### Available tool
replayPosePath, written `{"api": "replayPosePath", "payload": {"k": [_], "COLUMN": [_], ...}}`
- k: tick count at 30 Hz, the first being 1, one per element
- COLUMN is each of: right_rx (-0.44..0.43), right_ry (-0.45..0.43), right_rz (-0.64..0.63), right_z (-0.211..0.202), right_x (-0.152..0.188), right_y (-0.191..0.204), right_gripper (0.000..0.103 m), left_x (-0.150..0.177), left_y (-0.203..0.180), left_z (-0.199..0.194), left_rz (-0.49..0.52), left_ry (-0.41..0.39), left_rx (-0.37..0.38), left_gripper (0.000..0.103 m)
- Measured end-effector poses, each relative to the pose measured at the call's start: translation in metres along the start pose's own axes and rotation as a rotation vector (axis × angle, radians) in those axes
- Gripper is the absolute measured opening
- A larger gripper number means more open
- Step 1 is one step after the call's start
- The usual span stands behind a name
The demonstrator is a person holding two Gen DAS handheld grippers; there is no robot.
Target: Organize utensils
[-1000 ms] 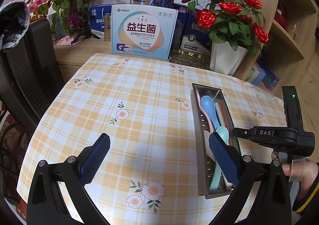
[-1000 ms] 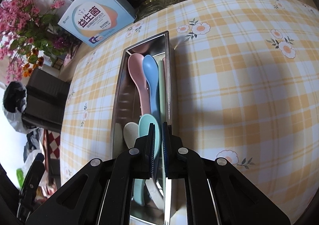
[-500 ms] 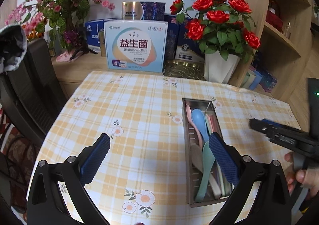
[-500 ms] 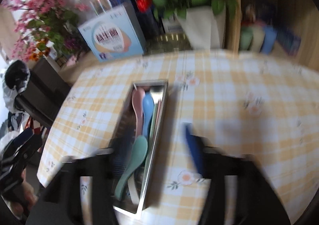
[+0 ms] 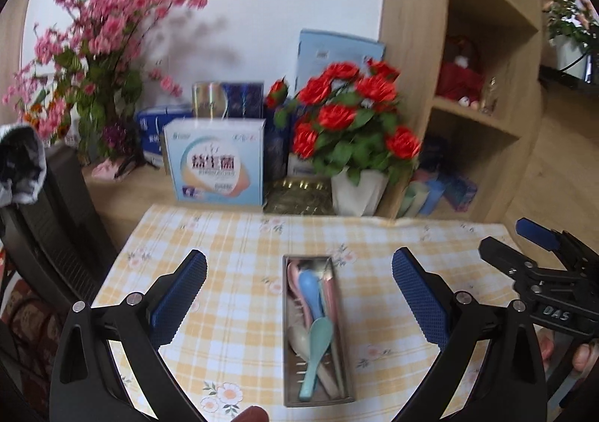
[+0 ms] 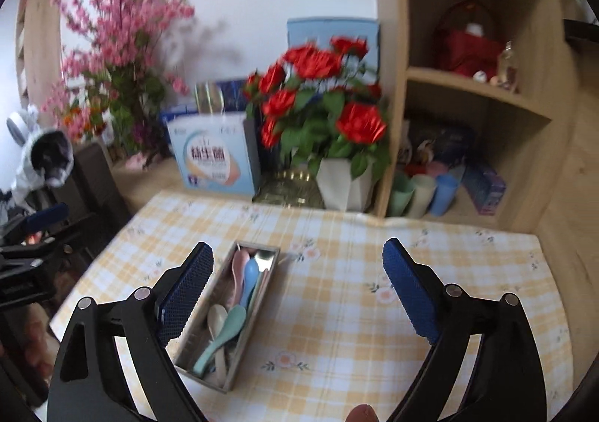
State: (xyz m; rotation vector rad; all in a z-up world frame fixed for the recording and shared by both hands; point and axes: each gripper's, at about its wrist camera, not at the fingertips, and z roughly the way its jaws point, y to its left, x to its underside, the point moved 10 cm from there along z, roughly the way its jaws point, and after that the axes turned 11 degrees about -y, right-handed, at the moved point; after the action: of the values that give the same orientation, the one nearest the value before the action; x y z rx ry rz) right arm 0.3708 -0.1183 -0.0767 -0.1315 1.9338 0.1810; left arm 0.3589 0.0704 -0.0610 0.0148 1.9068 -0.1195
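Note:
A long metal tray (image 5: 290,377) lies on the checked tablecloth and holds several plastic spoons: a teal one (image 5: 317,351), a blue one (image 5: 311,291), pink and cream ones. It also shows in the right wrist view (image 6: 187,343), with the teal spoon (image 6: 221,337) on top. My left gripper (image 5: 299,294) is open and empty, raised above and behind the tray. My right gripper (image 6: 297,289) is open and empty, raised above the table to the right of the tray. The right gripper also shows in the left wrist view (image 5: 539,246).
A white pot of red roses (image 5: 355,193), a blue-and-white box (image 5: 215,167), more boxes and pink blossoms (image 5: 93,47) stand behind the table. A wooden shelf unit (image 6: 468,92) with cups (image 6: 423,193) is at the right. A dark chair (image 5: 48,219) stands left.
The right gripper has opened, let go of the teal spoon in the tray, and pulled back and up. The left gripper has also drawn back and up, still open.

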Motion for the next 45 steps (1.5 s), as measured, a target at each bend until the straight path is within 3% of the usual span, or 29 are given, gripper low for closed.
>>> {"api": "replayPosePath", "payload": {"k": [8, 18, 45], "right_rx": [0.024, 0.105, 0.141], "right_ry": [-0.103, -0.196, -0.216], "right_rz": [0.044, 0.077, 0.099], "right_z": [-0.067, -0.117, -0.126], "right_x": [-0.040, -0.065, -0.068], "right_y": [-0.021, -0.056, -0.075], "right_gripper": [0.089, 0.089, 0.089], "left_x": [-0.044, -0.066, -0.066], "left_y": [-0.040, -0.080, -0.097], "left_z": [-0.043, -0.071, -0.066], "left_rz": [0.058, 0.112, 0.137], "left_ry": [-0.117, -0.159, -0.136], "left_rx": [0.006, 0.060, 0.052], "left_gripper": [0.097, 0.097, 0.097]}}
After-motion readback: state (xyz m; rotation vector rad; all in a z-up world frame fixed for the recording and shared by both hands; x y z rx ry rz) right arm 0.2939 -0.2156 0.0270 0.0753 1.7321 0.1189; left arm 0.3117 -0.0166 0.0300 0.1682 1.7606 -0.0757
